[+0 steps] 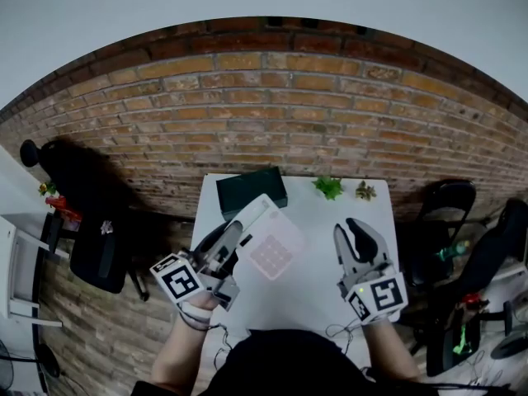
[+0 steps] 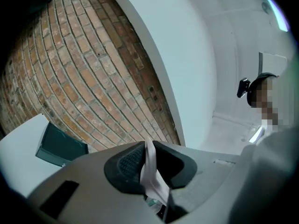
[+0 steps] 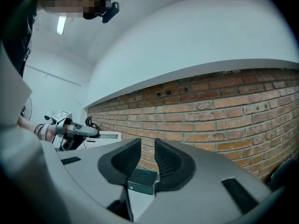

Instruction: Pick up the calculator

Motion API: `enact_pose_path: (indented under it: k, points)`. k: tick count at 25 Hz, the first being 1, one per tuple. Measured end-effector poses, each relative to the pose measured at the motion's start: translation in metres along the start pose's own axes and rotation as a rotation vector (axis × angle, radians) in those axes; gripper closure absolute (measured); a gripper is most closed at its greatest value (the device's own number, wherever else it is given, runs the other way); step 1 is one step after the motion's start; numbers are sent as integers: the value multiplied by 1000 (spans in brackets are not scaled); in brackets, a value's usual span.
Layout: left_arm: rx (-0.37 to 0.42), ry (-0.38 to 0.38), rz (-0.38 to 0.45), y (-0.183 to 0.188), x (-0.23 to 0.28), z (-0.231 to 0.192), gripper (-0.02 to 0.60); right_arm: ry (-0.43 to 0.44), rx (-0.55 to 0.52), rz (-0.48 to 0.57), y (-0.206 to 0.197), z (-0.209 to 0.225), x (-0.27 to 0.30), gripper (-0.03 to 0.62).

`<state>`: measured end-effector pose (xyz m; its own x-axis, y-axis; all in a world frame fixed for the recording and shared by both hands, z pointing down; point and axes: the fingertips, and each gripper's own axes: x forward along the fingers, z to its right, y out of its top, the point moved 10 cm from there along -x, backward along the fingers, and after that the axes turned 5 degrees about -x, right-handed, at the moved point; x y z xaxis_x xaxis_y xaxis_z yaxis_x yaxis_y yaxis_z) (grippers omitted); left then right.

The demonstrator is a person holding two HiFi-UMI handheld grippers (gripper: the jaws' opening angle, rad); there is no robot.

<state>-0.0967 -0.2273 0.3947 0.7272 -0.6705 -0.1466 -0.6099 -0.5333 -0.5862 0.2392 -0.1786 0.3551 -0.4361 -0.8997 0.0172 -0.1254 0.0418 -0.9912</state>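
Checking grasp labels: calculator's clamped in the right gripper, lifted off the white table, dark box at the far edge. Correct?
Wrong gripper: the calculator is clamped in the left gripper, its fingers shut on the edge, as the left gripper view shows. The rest holds: lifted off the white table, dark box at the far edge.

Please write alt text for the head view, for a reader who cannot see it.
The left gripper holds a white calculator by its edge above a white table. The right gripper is beside it, jaws apart and empty. A dark box and two small plants stand at the table's far edge.
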Motion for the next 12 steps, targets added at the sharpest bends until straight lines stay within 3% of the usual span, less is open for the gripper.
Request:
enact_pose_path:
  k: [12]
  points:
    - [-33, -27, 54, 9, -13, 10, 532, -53, -47, 21, 7, 7, -12, 522]
